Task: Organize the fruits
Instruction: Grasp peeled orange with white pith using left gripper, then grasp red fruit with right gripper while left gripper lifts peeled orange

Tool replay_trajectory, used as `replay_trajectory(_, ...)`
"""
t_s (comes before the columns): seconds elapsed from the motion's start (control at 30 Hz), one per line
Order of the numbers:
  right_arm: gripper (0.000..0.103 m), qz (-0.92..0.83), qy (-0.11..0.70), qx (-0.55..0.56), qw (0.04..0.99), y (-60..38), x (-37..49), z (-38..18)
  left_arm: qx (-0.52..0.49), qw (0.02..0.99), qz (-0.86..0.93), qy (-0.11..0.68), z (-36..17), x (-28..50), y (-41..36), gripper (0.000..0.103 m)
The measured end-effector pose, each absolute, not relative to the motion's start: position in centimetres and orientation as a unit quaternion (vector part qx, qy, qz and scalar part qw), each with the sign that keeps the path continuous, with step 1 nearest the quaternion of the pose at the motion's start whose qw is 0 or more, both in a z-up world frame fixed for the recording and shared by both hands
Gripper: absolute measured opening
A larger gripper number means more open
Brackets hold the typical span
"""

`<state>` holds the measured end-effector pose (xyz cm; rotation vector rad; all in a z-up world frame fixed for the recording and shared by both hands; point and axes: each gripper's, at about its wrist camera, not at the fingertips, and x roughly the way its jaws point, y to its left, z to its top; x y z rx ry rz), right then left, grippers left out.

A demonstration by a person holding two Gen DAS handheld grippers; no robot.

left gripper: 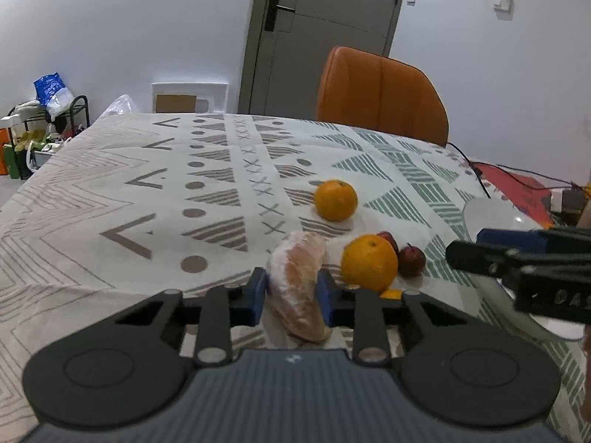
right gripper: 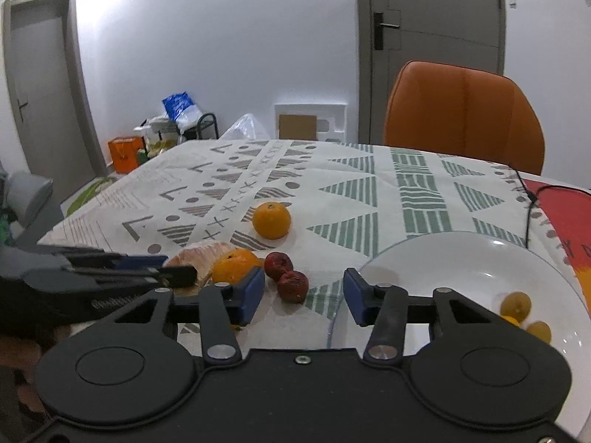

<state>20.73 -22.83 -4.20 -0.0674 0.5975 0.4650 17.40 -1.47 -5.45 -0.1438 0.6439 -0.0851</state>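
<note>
My left gripper (left gripper: 291, 295) is shut on a peeled pomelo wedge (left gripper: 301, 284), held just above the patterned tablecloth. It also shows in the right wrist view (right gripper: 173, 271) with the wedge (right gripper: 201, 254). Two oranges (left gripper: 335, 200) (left gripper: 369, 263) and two dark red dates (left gripper: 410, 260) lie to its right. My right gripper (right gripper: 303, 297) is open and empty, between the dates (right gripper: 292, 286) and a white plate (right gripper: 443, 269) that holds small yellow fruits (right gripper: 516, 303). The near orange (right gripper: 234, 265) and far orange (right gripper: 271, 220) show there too.
An orange chair (right gripper: 463, 114) stands at the table's far side. A black cable (right gripper: 530, 199) and a red mat (right gripper: 565, 217) lie at the right. The table's left edge (left gripper: 44, 162) drops to floor clutter.
</note>
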Motion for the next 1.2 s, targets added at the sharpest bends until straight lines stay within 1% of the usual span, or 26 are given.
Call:
replay_trajectory(0.1, 0.047, 0.232, 0.292, -0.053, 0.926, -22.1, 21.1, -4.3, -0.075, 0.945, -0.037, 0.316, -5.3, 17.4, -0.8, 0.025)
replay_trajectory(0.3, 0.047, 0.240, 0.301, -0.089, 0.919, -20.8, 21.9, -4.3, -0.077, 0.943, -0.035, 0.320, -5.3, 17.4, -0.1, 0.026)
replay_trajectory(0.47, 0.047, 0.246, 0.302, -0.117, 0.914, -19.9, 22.1, -4.4, -0.074, 0.942, -0.027, 0.326, -5.3, 17.7, 0.0, 0.034)
replay_trajectory(0.53, 0.046, 0.248, 0.303, -0.120, 0.912, -19.7, 22.2, -4.4, -0.075, 0.941, -0.025, 0.329, -5.5, 18.0, -0.1, 0.043)
replay_trajectory(0.6, 0.046, 0.248, 0.303, -0.120, 0.912, -19.7, 22.2, -4.3, -0.078, 0.941, -0.024, 0.328, -5.6, 18.1, 0.0, 0.047)
replay_trajectory(0.63, 0.046, 0.248, 0.303, -0.120, 0.912, -19.8, 22.3, -4.2, -0.080, 0.941, -0.024, 0.328, -5.6, 18.2, -0.1, 0.048)
replay_trajectory(0.83, 0.046, 0.247, 0.306, -0.130, 0.910, -19.8, 22.5, -4.2, -0.060, 0.943, -0.023, 0.326, -6.1, 19.3, -1.1, 0.047)
replay_trajectory(0.87, 0.046, 0.247, 0.307, -0.131, 0.910, -19.7, 22.5, -4.3, -0.054, 0.944, -0.021, 0.326, -6.1, 19.4, -1.3, 0.046)
replay_trajectory(0.93, 0.046, 0.249, 0.309, -0.134, 0.908, -19.7, 22.6, -4.3, -0.052, 0.944, -0.018, 0.326, -6.1, 19.4, -1.3, 0.037)
replay_trajectory(1.2, 0.039, 0.258, 0.320, -0.158, 0.898, -19.0, 23.4, -4.6, -0.069, 0.943, -0.014, 0.324, -5.7, 18.8, 0.1, 0.036)
